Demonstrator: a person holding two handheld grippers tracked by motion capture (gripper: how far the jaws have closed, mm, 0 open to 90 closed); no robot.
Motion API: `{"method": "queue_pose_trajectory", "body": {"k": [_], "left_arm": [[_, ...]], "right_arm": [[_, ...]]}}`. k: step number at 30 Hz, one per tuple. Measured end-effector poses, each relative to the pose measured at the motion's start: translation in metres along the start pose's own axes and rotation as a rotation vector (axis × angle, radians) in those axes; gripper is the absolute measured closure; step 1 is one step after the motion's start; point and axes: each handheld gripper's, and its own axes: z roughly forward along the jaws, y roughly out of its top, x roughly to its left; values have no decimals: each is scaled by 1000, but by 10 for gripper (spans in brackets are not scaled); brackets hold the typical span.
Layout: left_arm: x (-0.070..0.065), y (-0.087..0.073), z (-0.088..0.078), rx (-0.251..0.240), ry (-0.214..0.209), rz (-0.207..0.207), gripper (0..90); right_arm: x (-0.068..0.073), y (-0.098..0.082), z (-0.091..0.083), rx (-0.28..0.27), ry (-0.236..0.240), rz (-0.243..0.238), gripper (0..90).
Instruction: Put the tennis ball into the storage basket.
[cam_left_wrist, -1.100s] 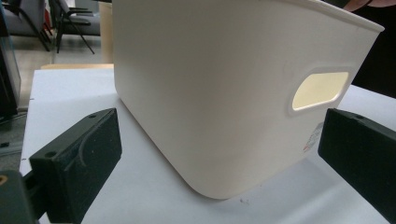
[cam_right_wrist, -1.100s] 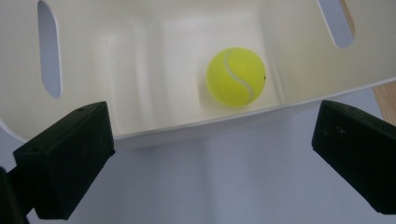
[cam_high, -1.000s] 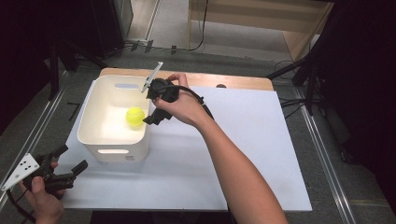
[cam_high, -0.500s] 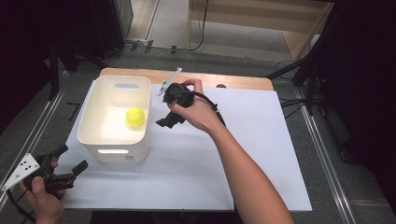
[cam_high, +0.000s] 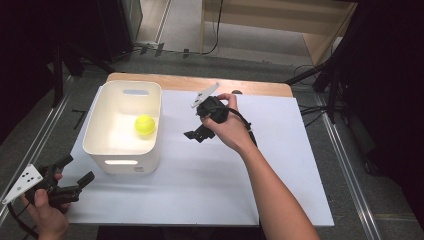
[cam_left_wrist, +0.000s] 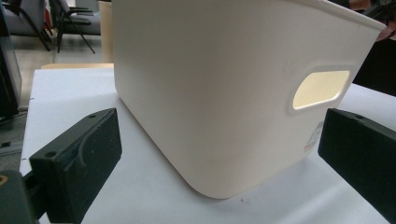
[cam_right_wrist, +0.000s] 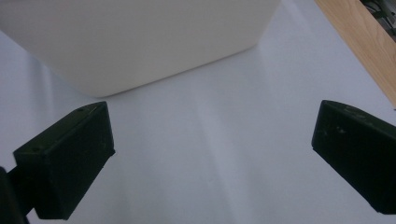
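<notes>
A: Left first. Left gripper (cam_high: 65, 181) sits low at the near-left corner of the worktop (cam_high: 210, 200), same spot as half a second ago, fingers (cam_left_wrist: 77, 161) spread wide, nothing between them. Changed?

B: No. It faces the white bin (cam_high: 122, 125); in the left gripper view the bin's handle slot is right ahead.

A: Ball?

B: Yellow ball (cam_high: 144, 124) lies on the bin floor toward the right wall, same place as in both earlier frames. Bin hasn't shifted either.

A: Right gripper?

B: That's the change. A second ago the right gripper (cam_high: 199, 134) was over the bin's right rim near the ball; half a second ago just outside it. Now it's farther right, over bare white worktop, apart from the bin.

A: Fingers?

B: Wide, empty. The right gripper view has its fingers (cam_right_wrist: 65, 158) far apart with only the sheet between them, the bin's outer wall beyond and the wooden edge (cam_right_wrist: 359, 46) at upper right.
</notes>
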Motion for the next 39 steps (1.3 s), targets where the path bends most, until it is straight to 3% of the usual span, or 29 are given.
{"method": "queue_pose_trajectory", "body": {"k": [13, 22, 30, 39], "left_arm": [[-1, 0, 0, 3, 2, 7, 0], [-1, 0, 0, 3, 2, 6, 0], [-1, 0, 0, 4, 4, 6, 0], [-1, 0, 1, 8, 4, 8, 0]], "right_arm": [[-6, -57, -23, -64, -40, 93, 0], [-6, -91, -29, -91, -71, 149, 0], [-3, -119, -35, -139, -95, 191, 0], [-1, -152, -53, -214, -131, 259, 0]]}}
